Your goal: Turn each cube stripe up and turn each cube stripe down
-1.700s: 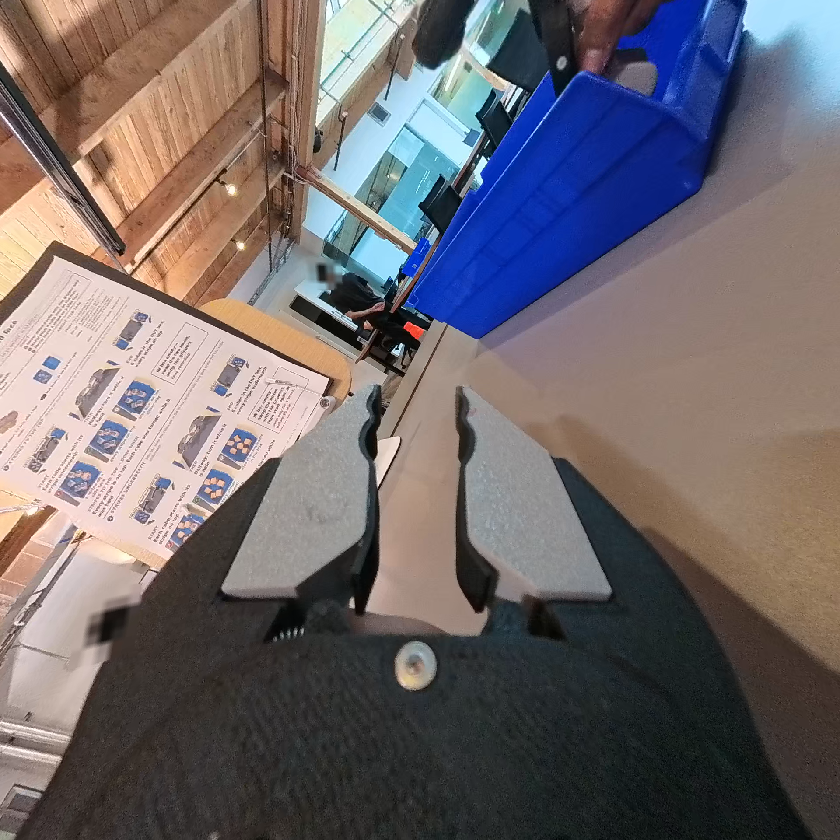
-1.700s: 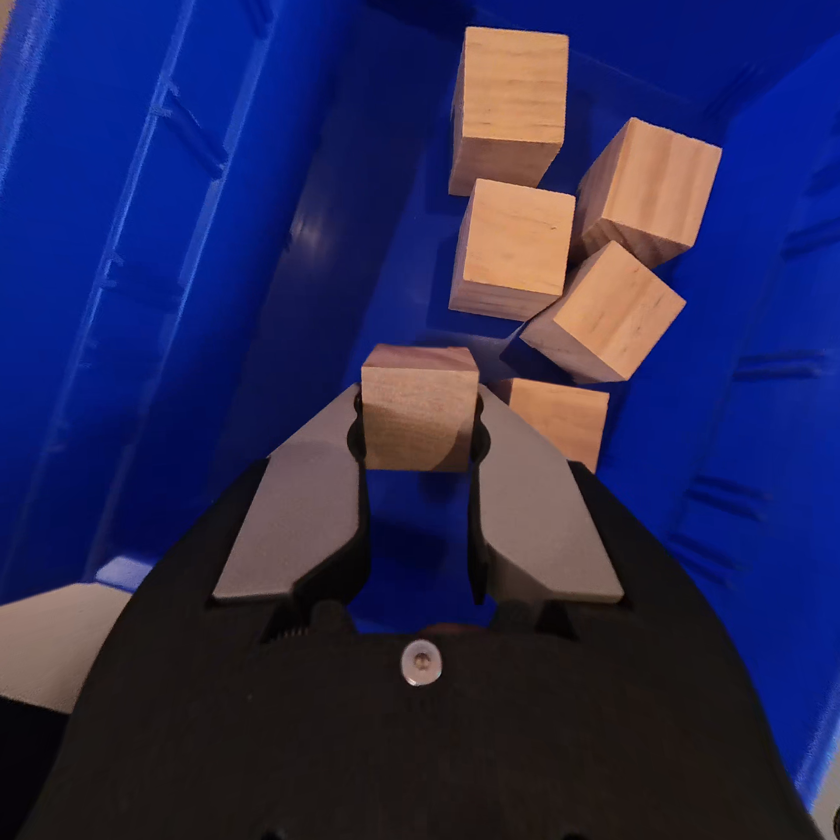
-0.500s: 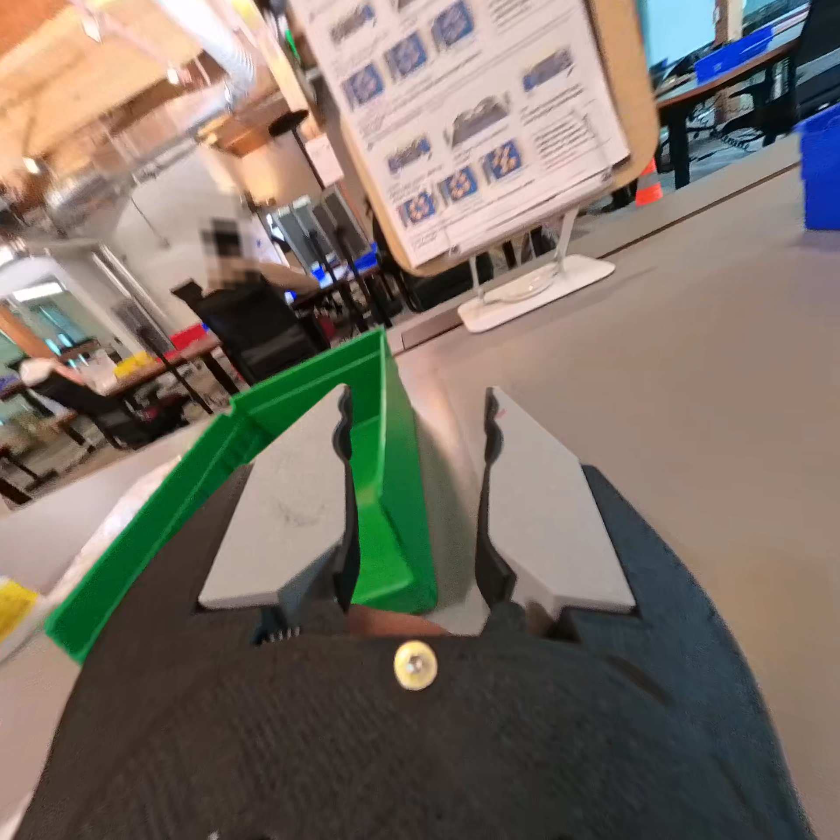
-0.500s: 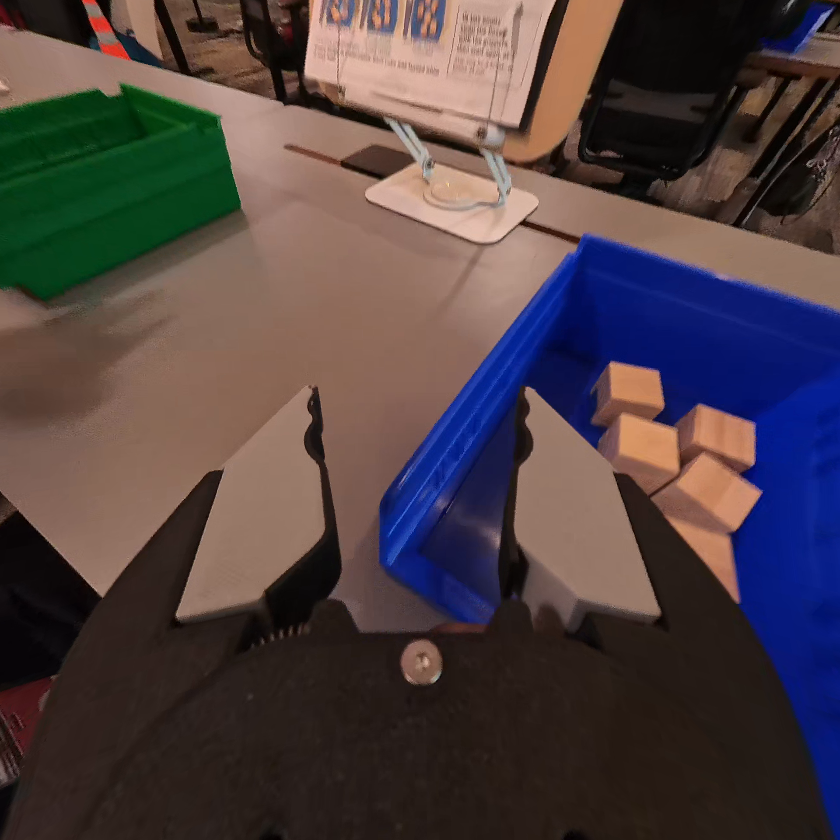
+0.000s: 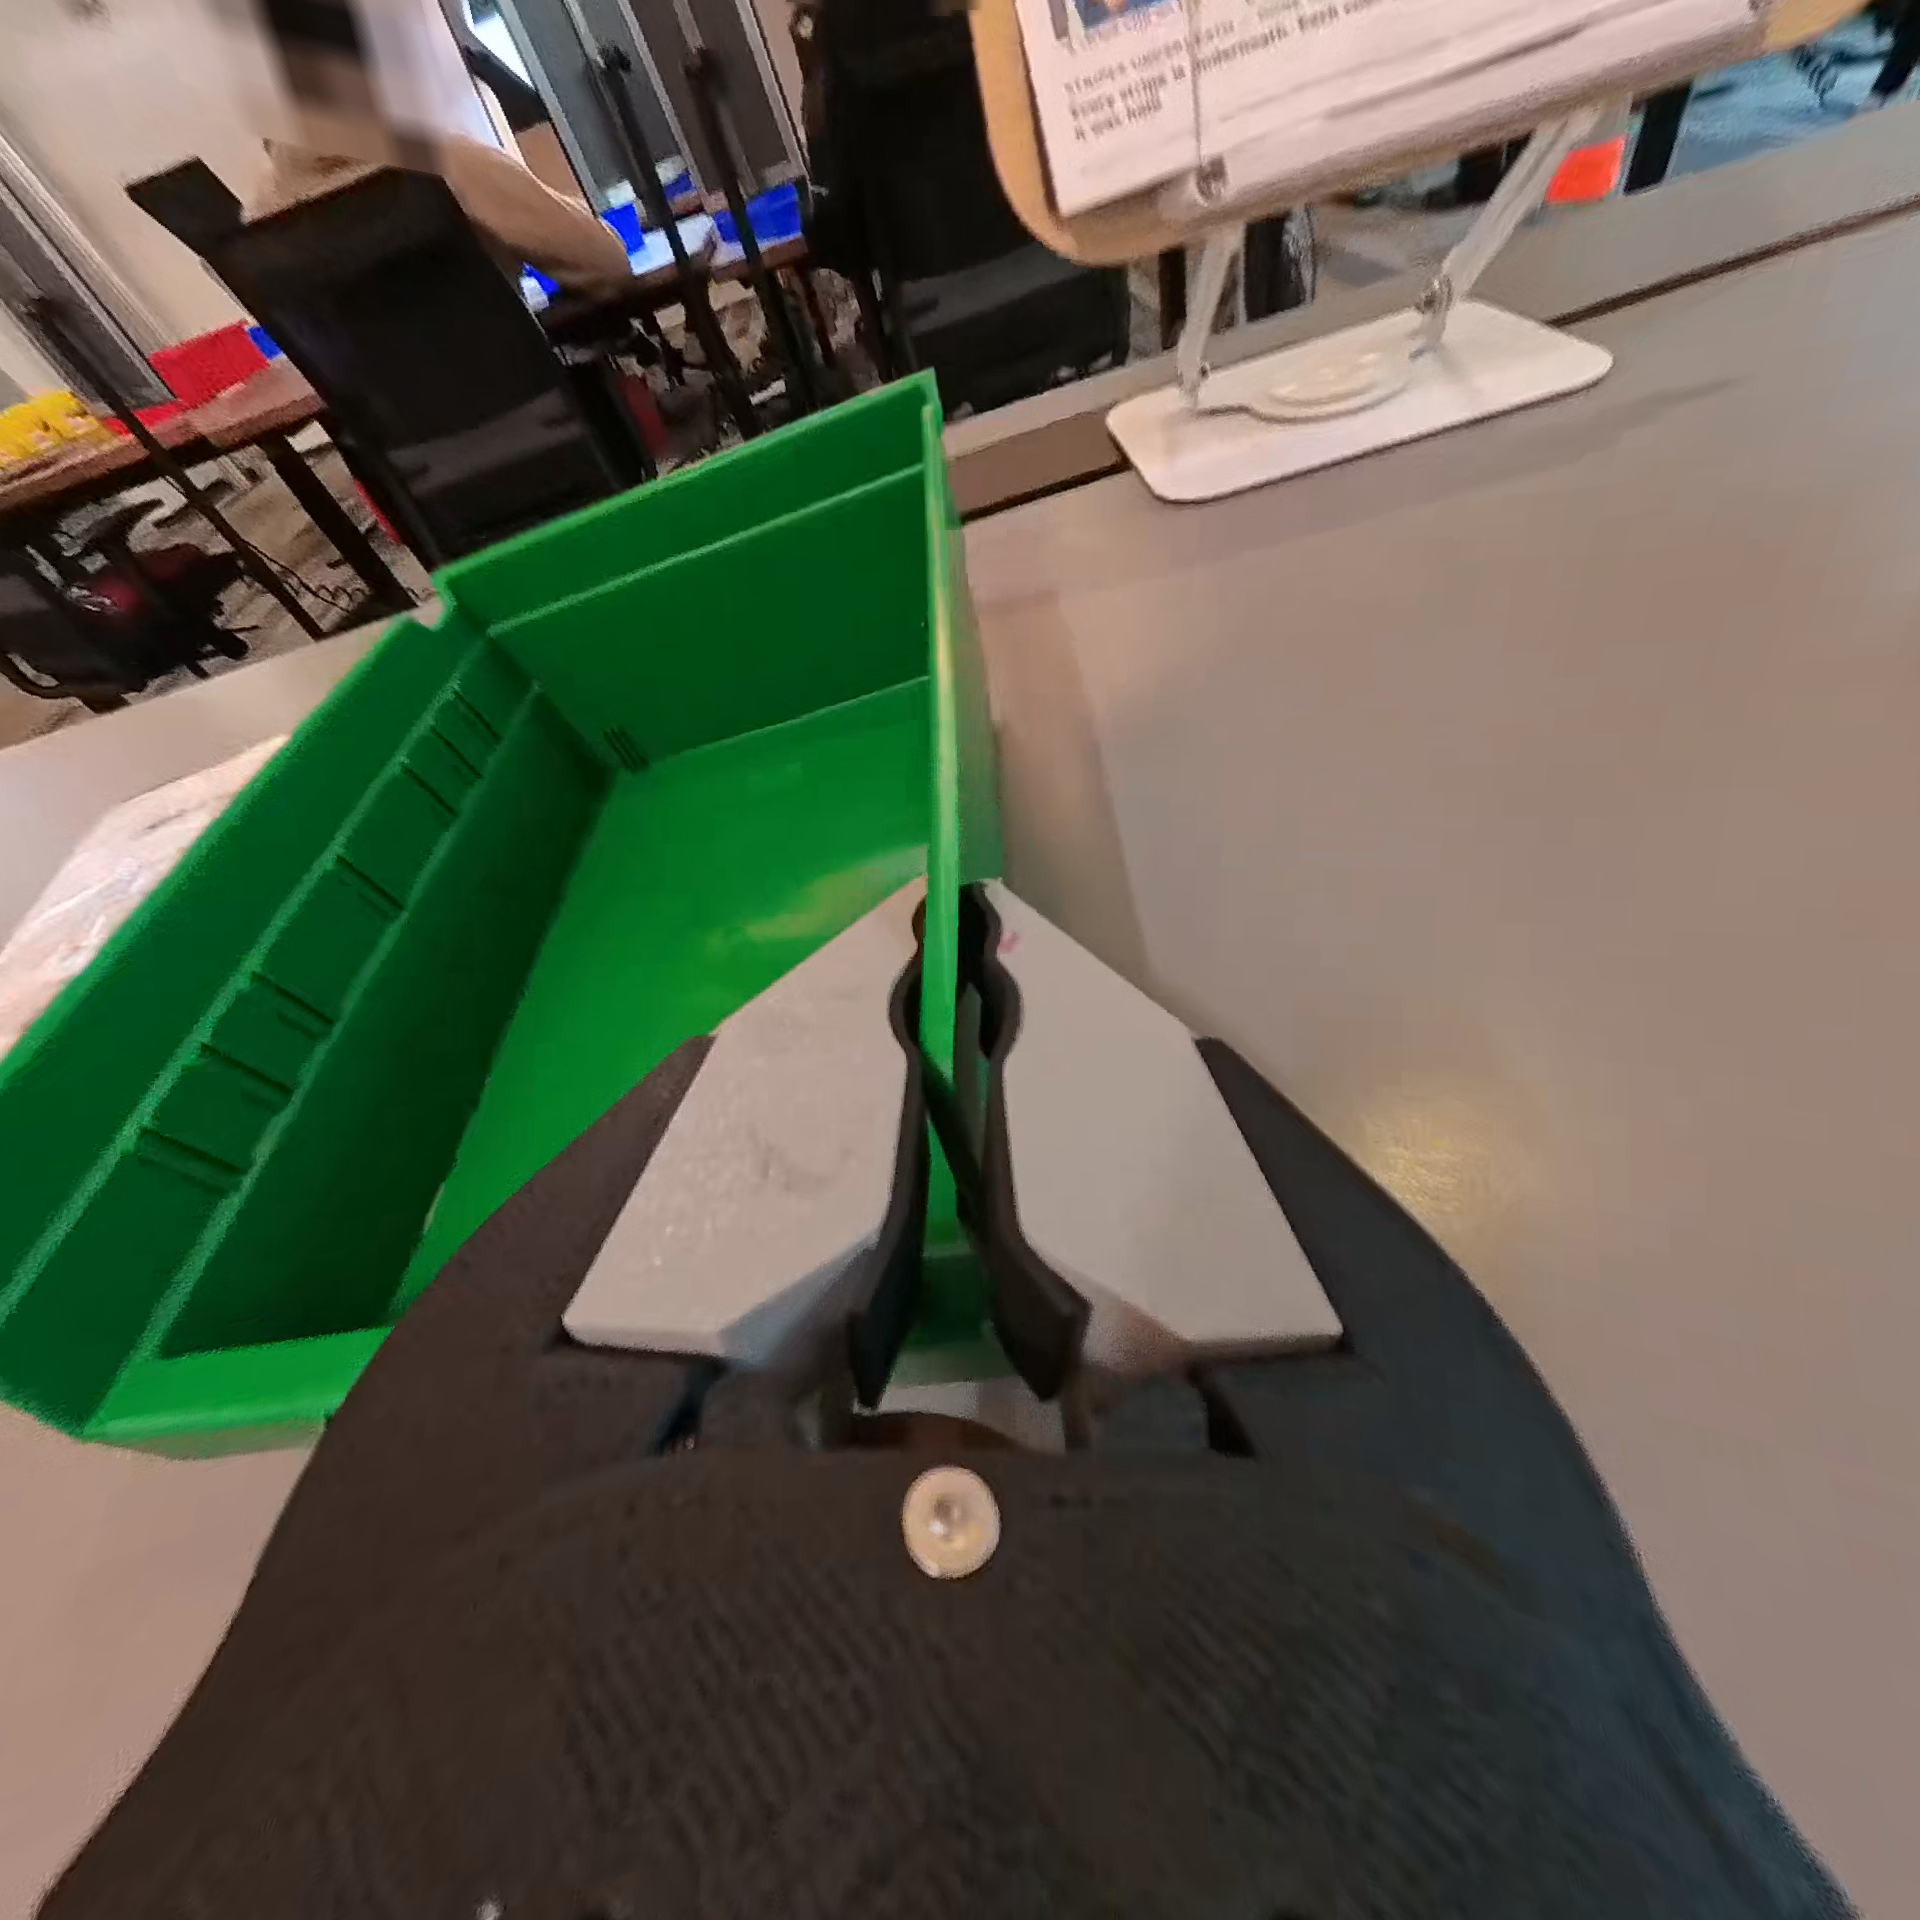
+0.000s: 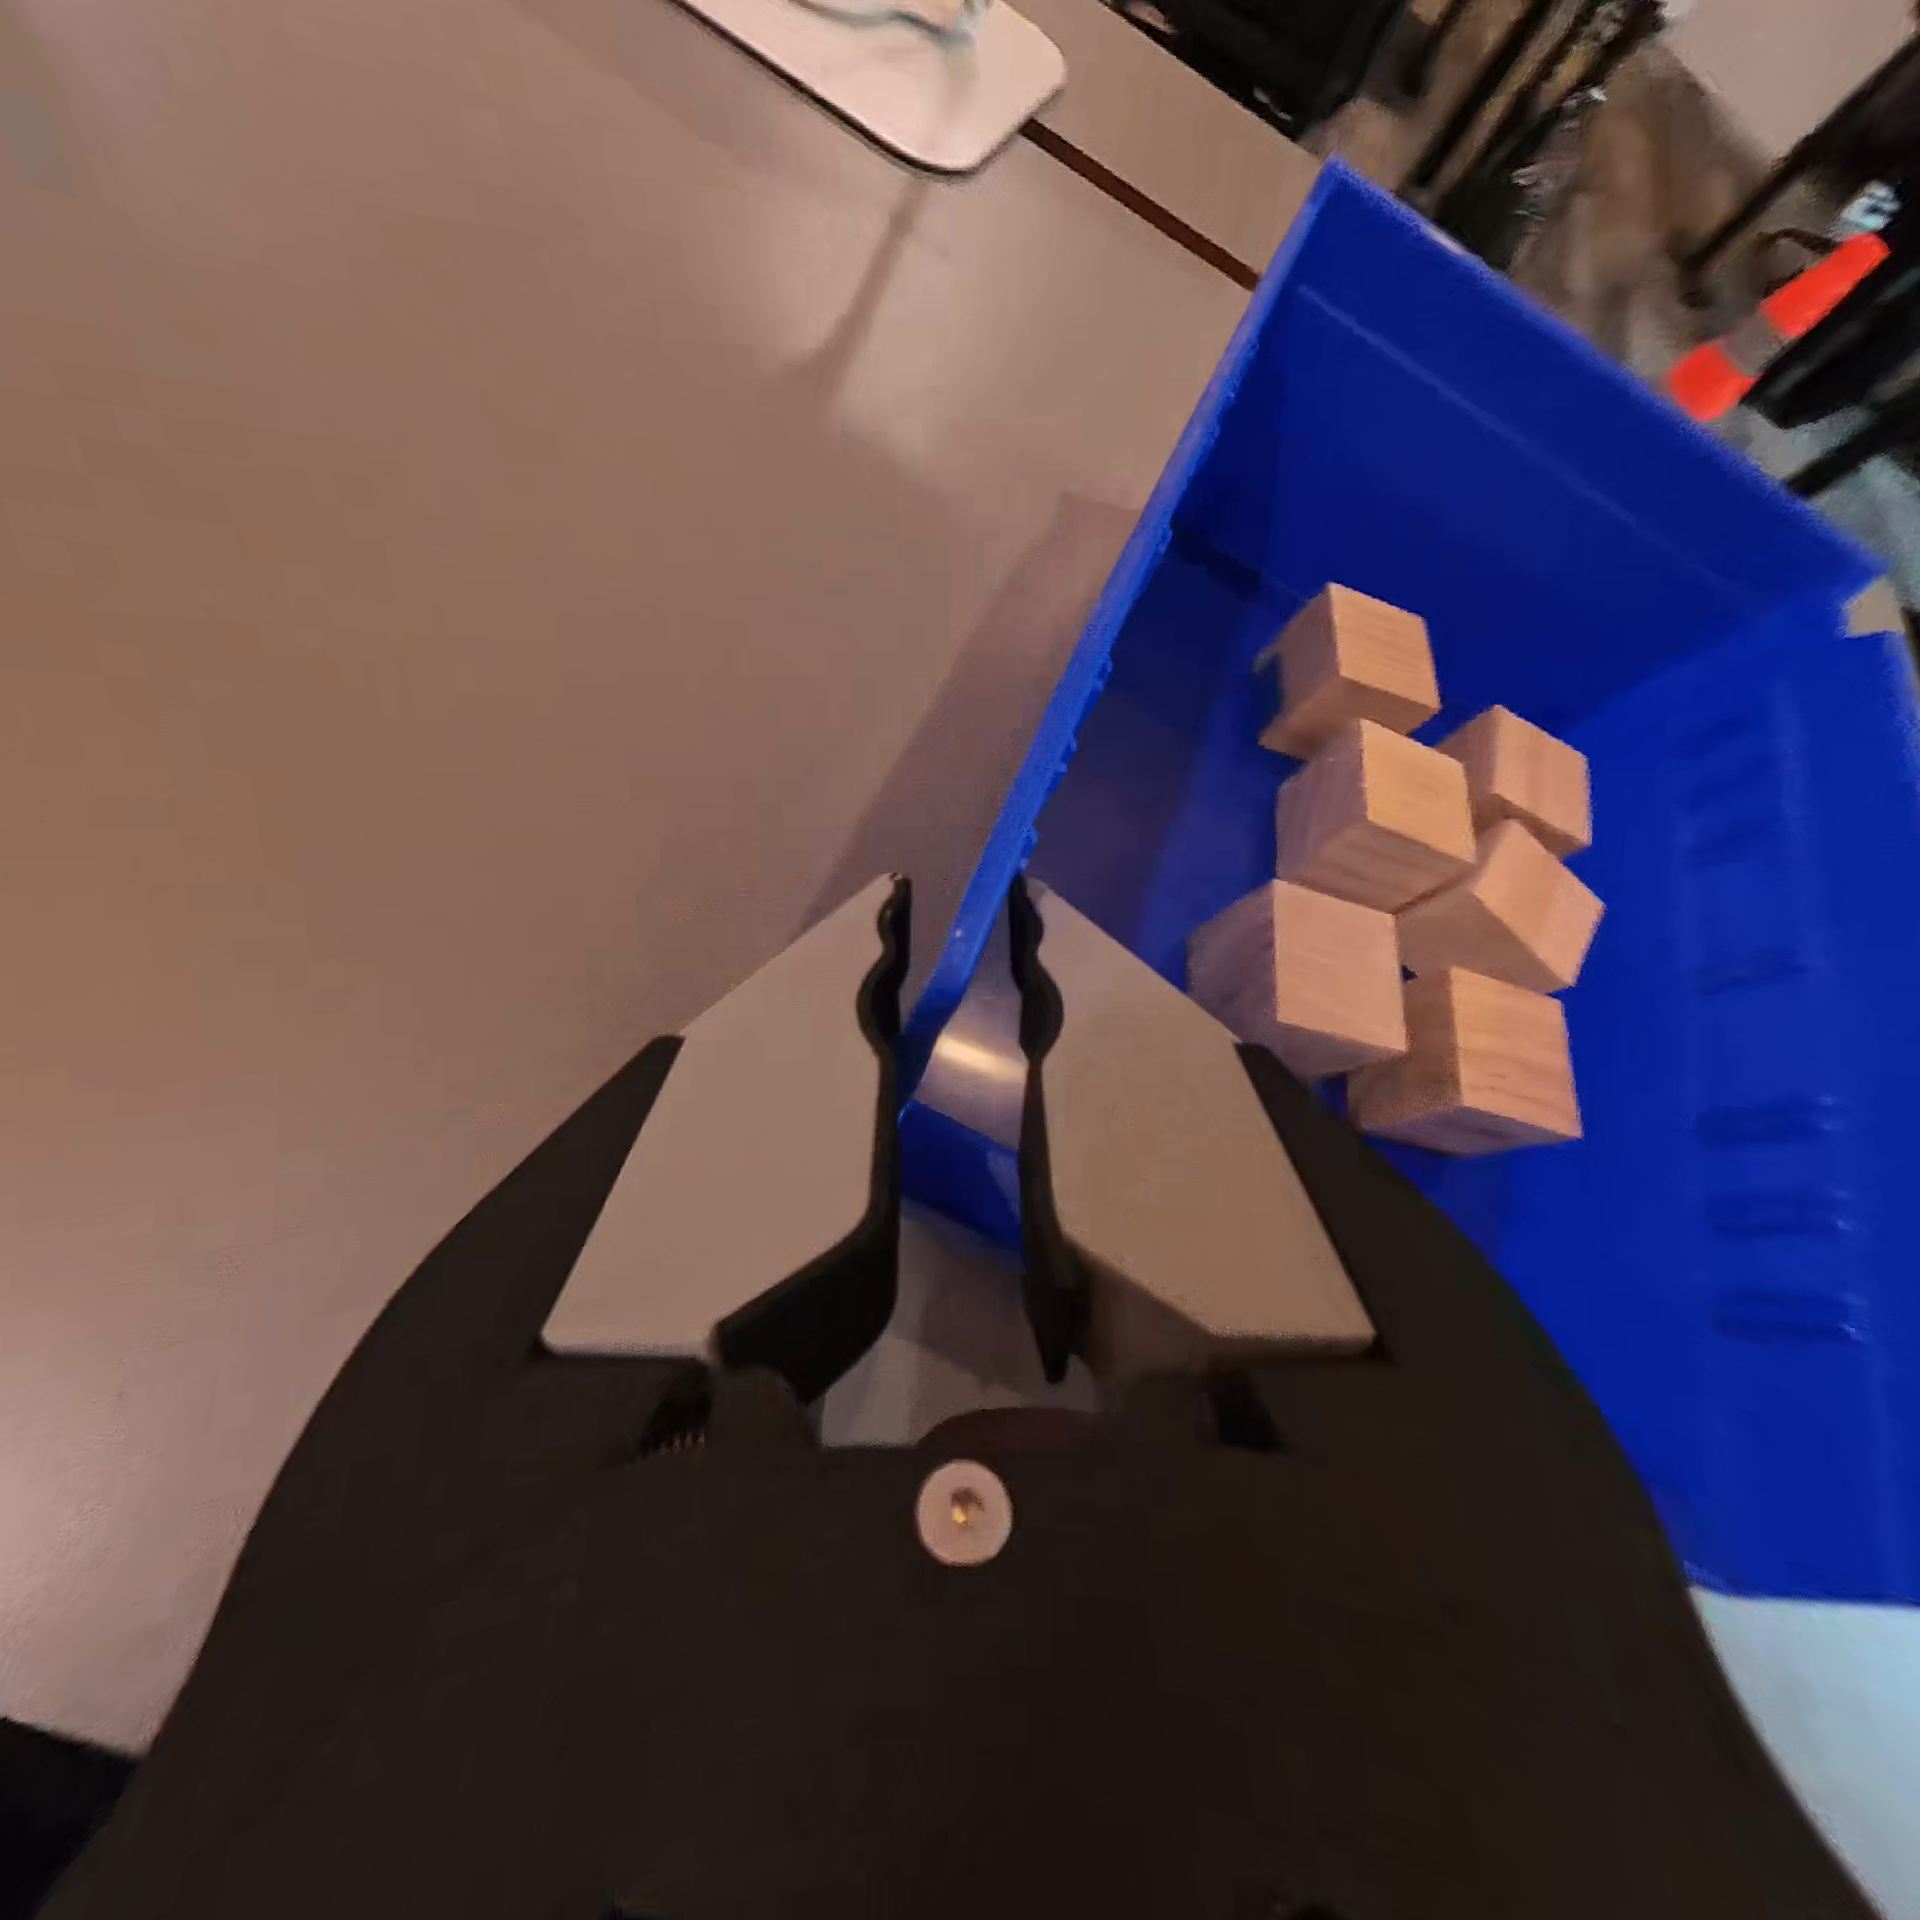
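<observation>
Several plain wooden cubes lie clustered in the blue bin on the grey table; no stripe shows on them. My right gripper straddles the blue bin's left wall near its front corner, with the jaws closed narrowly on the wall. The green bin stands empty in the left wrist view. My left gripper is shut on the green bin's right wall near its front end, with one finger inside and one outside.
A white stand base carrying a board with a printed sheet stands at the table's far side; it also shows in the right wrist view. A crinkled plastic bag lies left of the green bin. Chairs and desks stand beyond the table.
The right gripper let go of the cube it held in the blue bin, came out open, and has now closed on the bin's left wall. The left gripper has closed on the green bin's wall.
</observation>
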A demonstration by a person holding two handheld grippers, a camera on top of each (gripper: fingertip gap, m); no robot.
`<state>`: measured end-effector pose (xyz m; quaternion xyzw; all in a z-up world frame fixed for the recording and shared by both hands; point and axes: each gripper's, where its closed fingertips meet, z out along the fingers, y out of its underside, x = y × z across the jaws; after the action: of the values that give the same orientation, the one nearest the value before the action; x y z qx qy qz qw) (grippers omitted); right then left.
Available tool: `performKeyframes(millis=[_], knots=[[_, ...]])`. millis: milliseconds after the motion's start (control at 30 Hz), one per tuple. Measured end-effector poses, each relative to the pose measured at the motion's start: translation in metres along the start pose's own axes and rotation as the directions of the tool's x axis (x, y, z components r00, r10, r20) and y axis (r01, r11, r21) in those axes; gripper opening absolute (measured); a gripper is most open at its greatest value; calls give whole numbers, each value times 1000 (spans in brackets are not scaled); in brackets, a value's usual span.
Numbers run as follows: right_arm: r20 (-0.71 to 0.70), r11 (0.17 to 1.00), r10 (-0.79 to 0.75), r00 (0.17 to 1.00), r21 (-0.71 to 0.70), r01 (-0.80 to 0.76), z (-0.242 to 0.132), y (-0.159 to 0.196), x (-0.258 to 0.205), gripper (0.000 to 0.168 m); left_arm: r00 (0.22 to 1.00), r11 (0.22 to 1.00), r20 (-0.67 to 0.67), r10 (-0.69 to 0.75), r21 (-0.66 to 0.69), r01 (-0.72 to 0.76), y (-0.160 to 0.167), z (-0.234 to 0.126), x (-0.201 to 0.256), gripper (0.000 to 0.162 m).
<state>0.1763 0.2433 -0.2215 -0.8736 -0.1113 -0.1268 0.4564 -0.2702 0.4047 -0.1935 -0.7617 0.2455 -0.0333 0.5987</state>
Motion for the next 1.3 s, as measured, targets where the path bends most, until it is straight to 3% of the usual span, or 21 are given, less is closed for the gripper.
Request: performKeyframes(millis=[167, 333, 467, 667, 833, 900, 933, 1100, 1300], knots=[[50, 998, 38, 998, 40, -40, 5, -16, -28, 17, 998, 996, 20, -66, 57, 65, -23, -18, -19, 1], [128, 997, 25, 992, 69, -34, 8, -47, -90, 18, 997, 984, 13, -77, 162, 74, -58, -46, -23, 1], [199, 995, 16, 980, 94, -36, 16, -86, -162, 20, 995, 966, 30, -90, 244, 80, -87, -74, -30, 1], [311, 990, -54, 949, 142, 9, 30, -148, -287, 21, 991, 941, 65, -119, 326, 91, -105, -108, -52, 1], [452, 988, -27, 892, 148, -44, 44, -205, -394, 25, 983, 927, 127, -135, 367, 80, -111, -131, -74, 1], [534, 983, -9, 845, 161, -91, 38, -230, -434, 31, 978, 920, 156, -140, 387, 69, -114, -140, -84, 1], [572, 978, -8, 820, 177, -114, 29, -242, -446, 26, 975, 916, 169, -143, 396, 66, -115, -144, -89, 1], [585, 913, -128, 801, 385, -135, -28, -280, -426, 32, 964, 906, 220, -152, 422, 46, -116, -163, -105, 0], [601, 884, -93, 794, 416, -212, -56, -235, -312, 34, 991, 879, 118, -68, 477, 3, -142, -171, -51, 1]])
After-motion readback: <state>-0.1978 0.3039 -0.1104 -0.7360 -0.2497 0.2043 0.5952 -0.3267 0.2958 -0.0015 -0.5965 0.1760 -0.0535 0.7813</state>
